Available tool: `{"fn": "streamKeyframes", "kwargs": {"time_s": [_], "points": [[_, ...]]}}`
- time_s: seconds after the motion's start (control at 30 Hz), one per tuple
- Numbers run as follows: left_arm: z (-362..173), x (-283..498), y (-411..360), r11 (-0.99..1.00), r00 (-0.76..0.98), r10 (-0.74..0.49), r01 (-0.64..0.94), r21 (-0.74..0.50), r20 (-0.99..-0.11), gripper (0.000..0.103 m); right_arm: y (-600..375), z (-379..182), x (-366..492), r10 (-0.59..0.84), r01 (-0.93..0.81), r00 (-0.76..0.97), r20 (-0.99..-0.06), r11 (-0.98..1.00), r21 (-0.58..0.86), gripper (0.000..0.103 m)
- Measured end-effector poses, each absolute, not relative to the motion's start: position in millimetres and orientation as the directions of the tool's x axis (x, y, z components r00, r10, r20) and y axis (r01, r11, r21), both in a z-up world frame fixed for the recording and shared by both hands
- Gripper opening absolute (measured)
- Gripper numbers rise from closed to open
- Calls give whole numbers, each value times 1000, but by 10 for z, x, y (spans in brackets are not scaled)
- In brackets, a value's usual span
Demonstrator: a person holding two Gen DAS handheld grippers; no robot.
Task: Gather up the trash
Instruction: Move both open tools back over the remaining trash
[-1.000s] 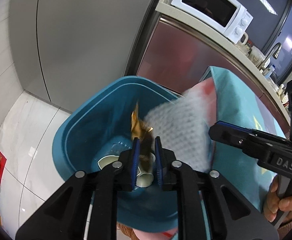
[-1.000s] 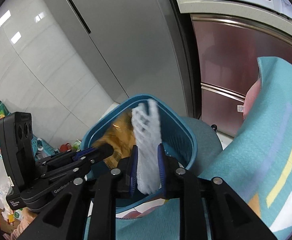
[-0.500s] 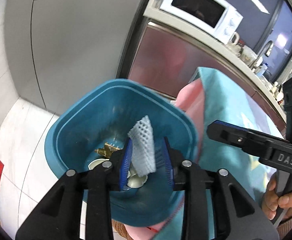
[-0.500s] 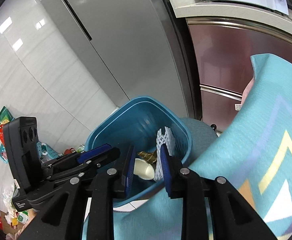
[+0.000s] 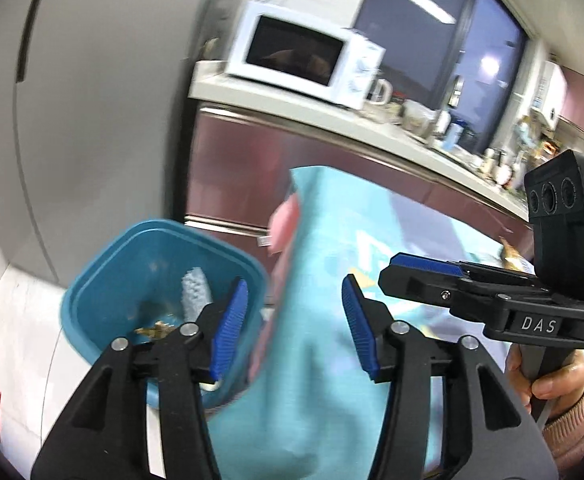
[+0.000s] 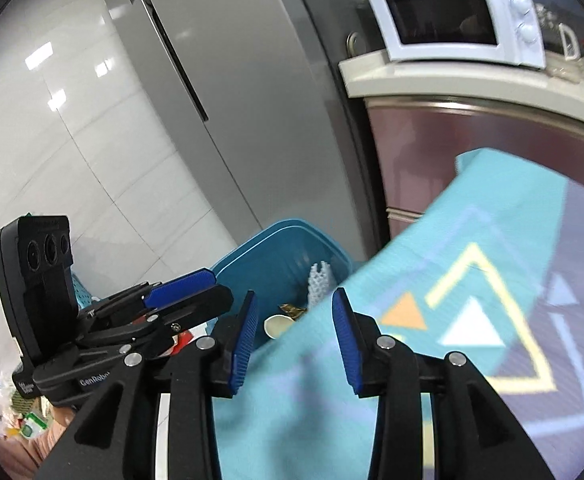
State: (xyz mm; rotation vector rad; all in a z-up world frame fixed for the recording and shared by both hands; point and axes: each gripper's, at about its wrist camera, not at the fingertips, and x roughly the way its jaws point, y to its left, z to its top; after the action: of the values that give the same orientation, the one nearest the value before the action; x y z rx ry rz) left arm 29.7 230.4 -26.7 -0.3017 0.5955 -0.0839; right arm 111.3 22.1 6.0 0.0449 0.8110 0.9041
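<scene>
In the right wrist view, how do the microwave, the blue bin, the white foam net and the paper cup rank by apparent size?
1. microwave
2. blue bin, partly hidden, so these two are unsure
3. white foam net
4. paper cup

The teal bin (image 5: pixel 108 292) stands on the floor at the left, its mouth open upward and free to enter from above; inside, a white foam net (image 5: pixel 196 294), a gold wrapper (image 5: pixel 154 328) and a paper cup (image 6: pixel 277 326) fill only the bottom. Just right of the bin, the table draped in a teal cloth (image 5: pixel 320 360) blocks the near right side, its edge overlapping the bin's rim. Far behind, a grey fridge (image 6: pixel 228 92) and a maroon cabinet (image 5: pixel 244 168) under the counter with a microwave (image 5: pixel 304 54) close off the back. The left gripper (image 5: pixel 294 324) and right gripper (image 6: pixel 294 340), both with jaws opening and nothing between them, hang side by side above the cloth's edge, crowding each other
</scene>
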Motion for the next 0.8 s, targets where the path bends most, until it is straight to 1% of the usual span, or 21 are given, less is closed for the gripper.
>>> {"fn": "streamKeyframes", "kwargs": {"time_s": [0.1,0.13,0.3,0.5,0.67,0.8], "points": [[-205,253,2053,949,827,-214,49,-313,-519,57,-83,145,1019,703,-666,401,-587,664,341,40],[-197,247,1982,947,824,-230,66,-315,-518,57,-212,178,990,697,-656,422,-579,676,336,40],[-174,309,1461,939,795,-316,182,-293,-519,58,-790,250,878,659,-594,505,-558,734,330,42],[-180,389,910,904,742,-422,301,-305,-520,58,-1430,239,726,576,-493,605,-550,813,310,44],[-262,430,351,848,649,-529,426,-316,-546,59,-2036,136,559,469,-363,683,-560,883,298,44],[-350,426,-19,806,578,-583,497,-321,-571,61,-2535,-42,409,363,-224,718,-594,928,296,44]]}}
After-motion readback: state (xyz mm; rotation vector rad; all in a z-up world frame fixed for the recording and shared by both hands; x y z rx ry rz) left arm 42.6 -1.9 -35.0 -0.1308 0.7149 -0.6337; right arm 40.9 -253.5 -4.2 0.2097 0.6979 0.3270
